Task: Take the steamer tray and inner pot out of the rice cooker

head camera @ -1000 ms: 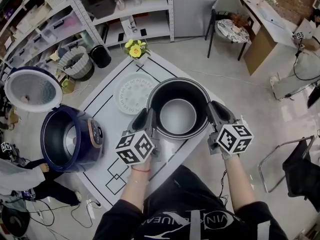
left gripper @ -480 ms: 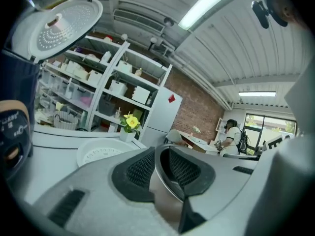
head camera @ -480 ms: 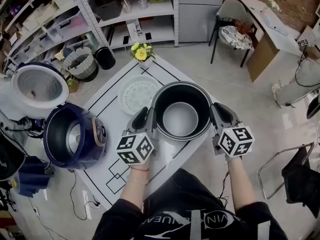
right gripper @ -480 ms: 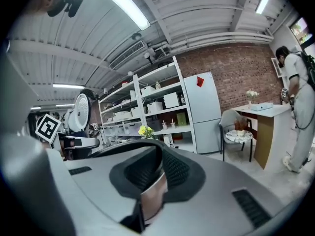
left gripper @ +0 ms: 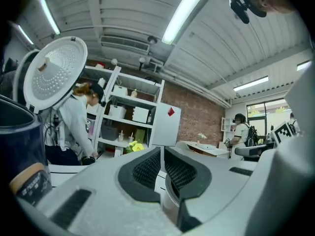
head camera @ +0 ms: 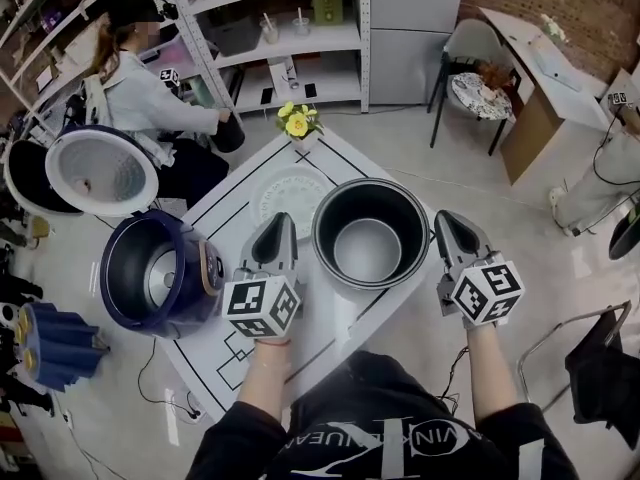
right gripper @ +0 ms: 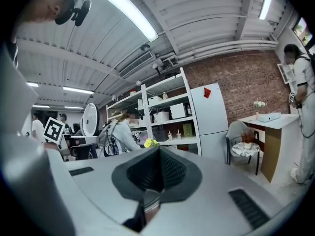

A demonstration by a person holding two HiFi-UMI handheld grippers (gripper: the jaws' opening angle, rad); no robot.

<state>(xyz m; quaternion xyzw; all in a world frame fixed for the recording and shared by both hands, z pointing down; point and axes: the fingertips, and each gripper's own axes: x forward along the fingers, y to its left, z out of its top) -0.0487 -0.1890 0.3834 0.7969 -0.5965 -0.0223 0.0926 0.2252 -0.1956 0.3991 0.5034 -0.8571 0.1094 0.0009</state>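
The dark inner pot point(head camera: 370, 233) stands empty on the white table point(head camera: 230, 218), with a gripper on either side and neither touching it. My left gripper point(head camera: 279, 219) is beside the pot's left rim; its jaws have just been closing and the pads point(left gripper: 147, 167) stand almost together with nothing between them. My right gripper point(head camera: 443, 217), off the right rim, is shut and empty too point(right gripper: 156, 155). The white steamer tray point(head camera: 283, 192) lies flat behind the left gripper. The dark blue rice cooker point(head camera: 160, 283) stands at the table's left edge, hollow, its lid point(head camera: 101, 171) raised.
A small vase of yellow flowers point(head camera: 298, 123) stands at the table's far corner. A person point(head camera: 150, 93) bends by the shelves point(head camera: 290, 28) at the back left. A chair point(head camera: 478, 73) and desk point(head camera: 545, 68) are at the back right. Blue gear point(head camera: 50, 343) lies on the floor at left.
Both grippers have let go of the pot's rim, drawn outward and upward from it, and closed. The pot stays on the table. A person has come into view by the shelves.
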